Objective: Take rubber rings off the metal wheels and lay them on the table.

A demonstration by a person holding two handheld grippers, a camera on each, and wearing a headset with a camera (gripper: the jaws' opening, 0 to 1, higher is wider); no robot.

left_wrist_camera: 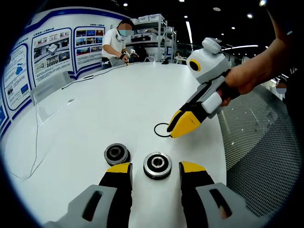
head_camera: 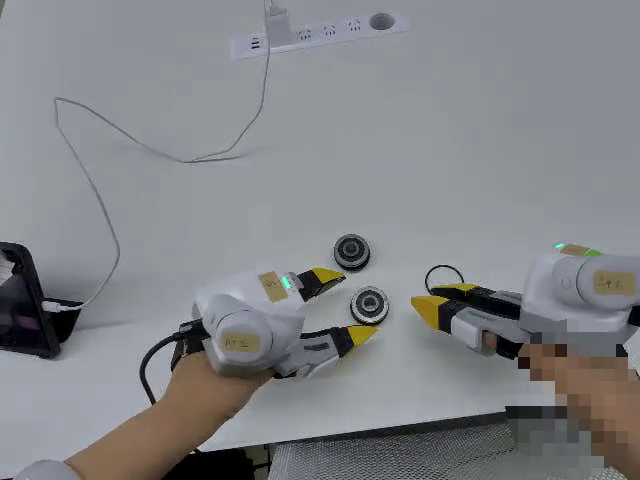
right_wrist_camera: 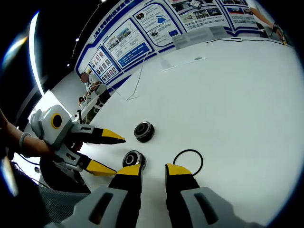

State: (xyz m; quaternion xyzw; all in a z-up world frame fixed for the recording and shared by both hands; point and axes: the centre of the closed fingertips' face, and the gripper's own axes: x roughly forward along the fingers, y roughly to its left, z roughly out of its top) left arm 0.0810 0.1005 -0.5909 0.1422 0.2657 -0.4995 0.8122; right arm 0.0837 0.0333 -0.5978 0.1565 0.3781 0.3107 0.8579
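head view, left gripper (head_camera: 352, 303): jaws wide apart, holding nothing. The near wheel (head_camera: 369, 304) lies flat in the gap at your tips, with no contact that I can see.
head view, far wheel (head_camera: 352, 251): just past your upper jaw tip, outside the gap.
head view, right gripper (head_camera: 432, 298): jaws only slightly parted, empty. A loose ring (head_camera: 443, 275) lies flat on the table (head_camera: 480, 150) just beside its tips.
left gripper view, near wheel (left_wrist_camera: 157, 165): dead ahead, centred between the jaws, axle up. The far wheel (left_wrist_camera: 117, 154) is ahead, off the left jaw.
left gripper view, right gripper (left_wrist_camera: 183, 122): further ahead, its tip at the loose ring (left_wrist_camera: 163, 129). Touching or not: cannot tell.
right gripper view, loose ring (right_wrist_camera: 188, 161): just ahead of your right jaw, apart from it.
right gripper view, near wheel (right_wrist_camera: 133, 159): ahead of your left jaw, closer to the left gripper (right_wrist_camera: 113, 154).
call: the left gripper is nearer, so close it straight across the near wheel's rim.
open item: cannot tell if the near wheel carries rubber.
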